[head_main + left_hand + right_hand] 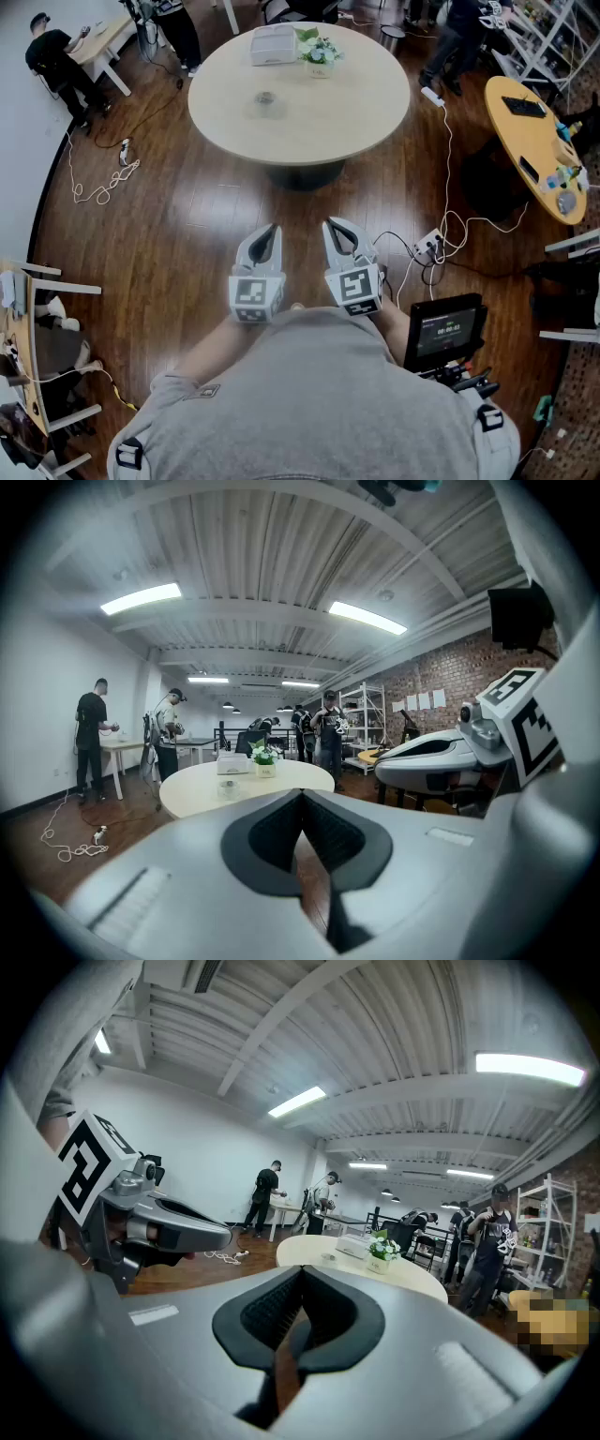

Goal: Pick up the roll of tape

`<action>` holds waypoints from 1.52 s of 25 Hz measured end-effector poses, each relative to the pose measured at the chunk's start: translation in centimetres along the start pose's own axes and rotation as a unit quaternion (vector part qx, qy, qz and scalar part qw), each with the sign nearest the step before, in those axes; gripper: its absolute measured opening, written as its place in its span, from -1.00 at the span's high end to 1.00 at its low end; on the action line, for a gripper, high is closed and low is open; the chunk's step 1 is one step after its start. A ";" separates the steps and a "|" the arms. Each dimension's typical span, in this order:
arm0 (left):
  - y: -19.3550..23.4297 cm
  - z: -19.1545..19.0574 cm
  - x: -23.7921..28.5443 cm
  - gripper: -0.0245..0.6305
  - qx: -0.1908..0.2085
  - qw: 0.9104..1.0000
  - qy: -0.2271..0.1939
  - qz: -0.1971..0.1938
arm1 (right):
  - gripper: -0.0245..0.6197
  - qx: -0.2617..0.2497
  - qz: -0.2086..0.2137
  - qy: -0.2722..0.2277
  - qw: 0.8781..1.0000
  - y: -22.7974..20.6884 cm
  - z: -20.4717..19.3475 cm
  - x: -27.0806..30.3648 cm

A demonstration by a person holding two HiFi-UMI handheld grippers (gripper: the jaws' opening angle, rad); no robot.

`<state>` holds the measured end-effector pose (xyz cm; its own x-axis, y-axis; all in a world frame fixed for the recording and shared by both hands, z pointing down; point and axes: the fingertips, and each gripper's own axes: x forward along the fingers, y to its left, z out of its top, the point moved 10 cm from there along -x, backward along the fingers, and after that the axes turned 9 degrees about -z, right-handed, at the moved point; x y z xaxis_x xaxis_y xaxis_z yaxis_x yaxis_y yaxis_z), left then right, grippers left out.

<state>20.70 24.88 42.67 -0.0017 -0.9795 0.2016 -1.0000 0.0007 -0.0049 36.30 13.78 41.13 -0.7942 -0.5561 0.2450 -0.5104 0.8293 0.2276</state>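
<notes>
The roll of tape [265,97] is a small clear ring lying on the round beige table [337,122], far ahead of both grippers. It shows small in the left gripper view [228,787] and in the right gripper view [329,1258]. My left gripper [273,229] and right gripper [330,225] are held side by side over the wooden floor, close to my body, pointing at the table. Both are shut with nothing between the jaws [302,794] [302,1271]. Each gripper also shows in the other's view: the right gripper [441,757] and the left gripper [178,1227].
A white box [273,44] and a small potted plant [319,52] stand at the table's far side. Cables and a power strip [427,246] lie on the floor to the right. A screen device [445,328] hangs by my right side. People stand at desks beyond.
</notes>
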 end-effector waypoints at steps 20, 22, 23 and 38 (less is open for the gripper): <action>10.1 -3.3 -8.6 0.92 -0.077 0.986 0.014 0.149 | 0.89 -0.027 0.147 -0.021 0.989 12.3 3.7 8.5; 11.4 -3.5 -8.6 0.92 -0.080 0.984 0.015 0.158 | 0.89 -0.029 0.160 -0.022 0.987 13.1 4.0 10.0; 12.1 -3.6 -8.6 0.92 -0.080 0.983 0.017 0.163 | 0.89 -0.029 0.166 -0.022 0.986 13.4 4.1 10.8; 24.4 -0.5 0.5 0.92 -0.064 0.985 0.046 0.152 | 0.89 0.007 0.165 -0.014 0.986 11.7 7.2 25.0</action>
<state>-3.67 24.51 43.19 -0.2951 -0.9080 0.2975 -0.9457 0.3219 0.0443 8.09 9.93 43.17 -0.9263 -0.2544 0.2779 -0.2272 0.9656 0.1264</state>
